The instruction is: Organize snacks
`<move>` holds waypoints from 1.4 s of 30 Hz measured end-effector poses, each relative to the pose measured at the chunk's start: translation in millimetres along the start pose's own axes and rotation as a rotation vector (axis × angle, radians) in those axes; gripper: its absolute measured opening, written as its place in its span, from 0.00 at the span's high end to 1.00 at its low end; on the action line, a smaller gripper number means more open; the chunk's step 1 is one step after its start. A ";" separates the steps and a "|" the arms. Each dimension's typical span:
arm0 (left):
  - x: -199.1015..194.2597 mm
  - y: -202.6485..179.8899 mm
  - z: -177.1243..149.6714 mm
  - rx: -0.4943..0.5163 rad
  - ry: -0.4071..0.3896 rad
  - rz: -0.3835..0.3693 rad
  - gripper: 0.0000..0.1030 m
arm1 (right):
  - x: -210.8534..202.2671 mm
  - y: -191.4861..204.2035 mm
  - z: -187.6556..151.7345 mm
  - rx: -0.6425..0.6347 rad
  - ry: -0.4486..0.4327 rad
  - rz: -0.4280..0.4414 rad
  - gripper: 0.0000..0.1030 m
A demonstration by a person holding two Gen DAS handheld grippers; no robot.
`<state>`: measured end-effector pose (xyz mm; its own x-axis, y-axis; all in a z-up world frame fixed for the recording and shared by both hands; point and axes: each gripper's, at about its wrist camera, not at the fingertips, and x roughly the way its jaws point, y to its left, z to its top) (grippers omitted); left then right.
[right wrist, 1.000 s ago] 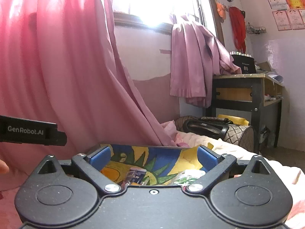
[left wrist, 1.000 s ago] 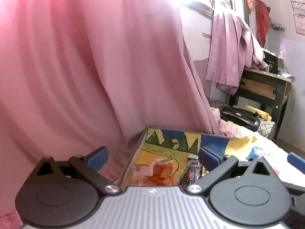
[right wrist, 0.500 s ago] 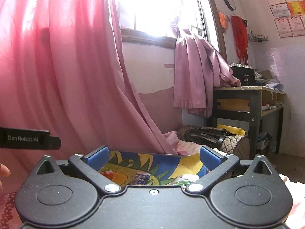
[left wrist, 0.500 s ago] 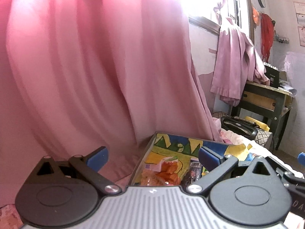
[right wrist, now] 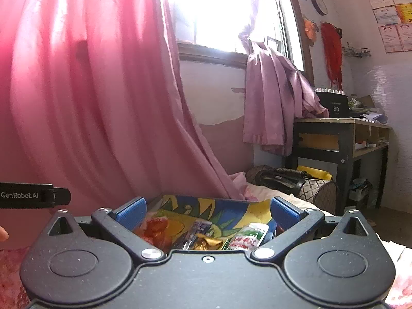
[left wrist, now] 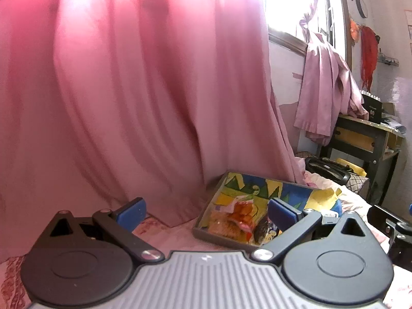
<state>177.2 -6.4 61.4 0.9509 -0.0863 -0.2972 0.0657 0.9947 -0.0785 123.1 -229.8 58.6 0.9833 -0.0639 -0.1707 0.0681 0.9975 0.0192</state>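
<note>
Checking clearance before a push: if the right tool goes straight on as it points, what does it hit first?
Likely the snack packets in the colourful tray: they lie low between the open right tool's fingers. Pointing only slightly down, it may instead pass over them towards the tray's far wall and the pink curtain; depth is unclear.

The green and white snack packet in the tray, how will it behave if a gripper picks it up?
The green and white packet looks like thin glossy film, so it will probably crumple and may slip. It seems light for its size. It lies among other wrappers in the tray, so neighbours could shift with it.
</note>
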 end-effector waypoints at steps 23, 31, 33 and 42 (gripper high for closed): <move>-95.0 20.9 -53.8 -0.026 0.025 0.067 0.00 | -90.3 -1.5 -23.1 -0.005 0.094 0.045 0.01; -123.9 15.7 -72.6 -0.005 0.058 0.074 0.00 | -115.9 0.0 -32.0 0.015 0.142 0.086 0.01; -130.3 15.5 -76.4 -0.003 0.062 0.076 0.00 | -123.2 0.3 -33.9 0.010 0.149 0.087 0.01; -147.7 15.5 -88.1 0.013 0.085 0.084 0.00 | -142.9 0.1 -38.8 0.005 0.179 0.098 0.01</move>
<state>11.1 16.9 20.2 0.9240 -0.0062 -0.3823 -0.0088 0.9993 -0.0374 -23.9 -219.4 44.8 0.9395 0.0399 -0.3402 -0.0247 0.9985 0.0488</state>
